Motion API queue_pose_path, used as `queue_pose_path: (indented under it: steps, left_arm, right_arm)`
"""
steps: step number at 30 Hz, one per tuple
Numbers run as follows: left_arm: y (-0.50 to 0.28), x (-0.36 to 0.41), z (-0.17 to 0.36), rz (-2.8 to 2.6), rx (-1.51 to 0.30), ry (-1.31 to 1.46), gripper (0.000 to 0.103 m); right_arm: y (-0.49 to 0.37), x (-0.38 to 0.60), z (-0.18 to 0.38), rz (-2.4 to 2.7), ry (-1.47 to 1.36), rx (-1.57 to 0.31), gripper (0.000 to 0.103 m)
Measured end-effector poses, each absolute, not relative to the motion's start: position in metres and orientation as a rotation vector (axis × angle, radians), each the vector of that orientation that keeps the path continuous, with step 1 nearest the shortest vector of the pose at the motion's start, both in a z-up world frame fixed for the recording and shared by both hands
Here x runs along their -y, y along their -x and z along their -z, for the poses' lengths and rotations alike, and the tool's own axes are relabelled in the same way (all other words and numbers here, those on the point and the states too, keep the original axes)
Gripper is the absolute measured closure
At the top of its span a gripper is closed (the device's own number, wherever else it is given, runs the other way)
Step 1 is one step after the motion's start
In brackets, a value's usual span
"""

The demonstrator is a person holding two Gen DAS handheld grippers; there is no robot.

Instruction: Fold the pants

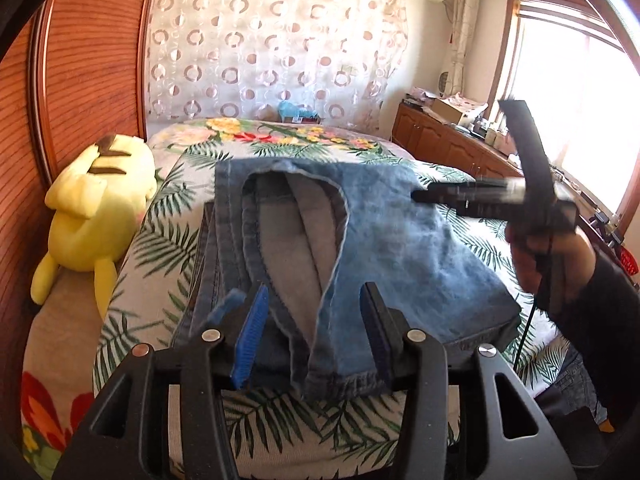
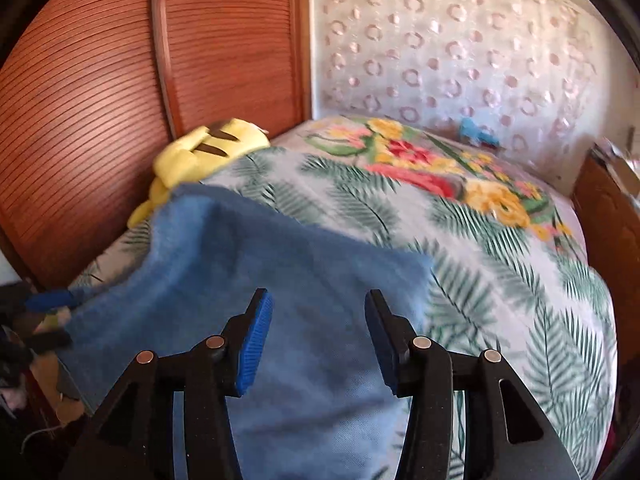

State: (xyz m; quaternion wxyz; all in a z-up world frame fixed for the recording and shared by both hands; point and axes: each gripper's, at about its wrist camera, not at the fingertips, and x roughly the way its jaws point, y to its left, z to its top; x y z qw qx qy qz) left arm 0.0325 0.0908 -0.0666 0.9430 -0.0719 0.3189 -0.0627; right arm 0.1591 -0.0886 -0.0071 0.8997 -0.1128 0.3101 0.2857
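Folded blue denim pants lie on the floral bedspread, with the grey inside of a leg opening showing. My left gripper is open, its blue-padded fingers straddling the near hem of the pants. My right gripper shows in the left wrist view at the pants' far right edge, blurred by motion, so its jaw state is unreadable there. In the right wrist view the right gripper is open above the pants, holding nothing.
A yellow plush toy lies at the bed's left edge against a wooden slatted wall. A wooden cabinet with clutter stands to the right under a bright window. A small blue object sits at the bed's far end.
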Motion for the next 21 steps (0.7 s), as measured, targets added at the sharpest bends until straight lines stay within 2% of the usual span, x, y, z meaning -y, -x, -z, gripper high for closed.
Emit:
queue_pose_path:
  steps: [8,10,12,14,21]
  left_arm:
    - [-0.06,-0.087,0.074,0.137,-0.68,0.116,0.055]
    - [-0.067,-0.088,0.08,0.141,-0.7,0.117,0.065]
    - [-0.07,-0.089,0.085,0.142,-0.721,0.113,0.081]
    - [-0.069,-0.093,0.089,0.118,-0.729,0.101,0.088]
    - [-0.061,-0.119,0.1,0.04,-0.751,0.149,0.089]
  right_arm:
    - [-0.165,0.091,0.037,-0.554,0.223,-0.713,0.053]
    - [-0.166,0.09,0.039,-0.552,0.225,-0.72,0.053]
    - [-0.165,0.088,0.042,-0.547,0.236,-0.713,0.053]
    - [-0.163,0.085,0.043,-0.541,0.246,-0.713,0.053]
    - [-0.164,0.082,0.047,-0.535,0.254,-0.711,0.051]
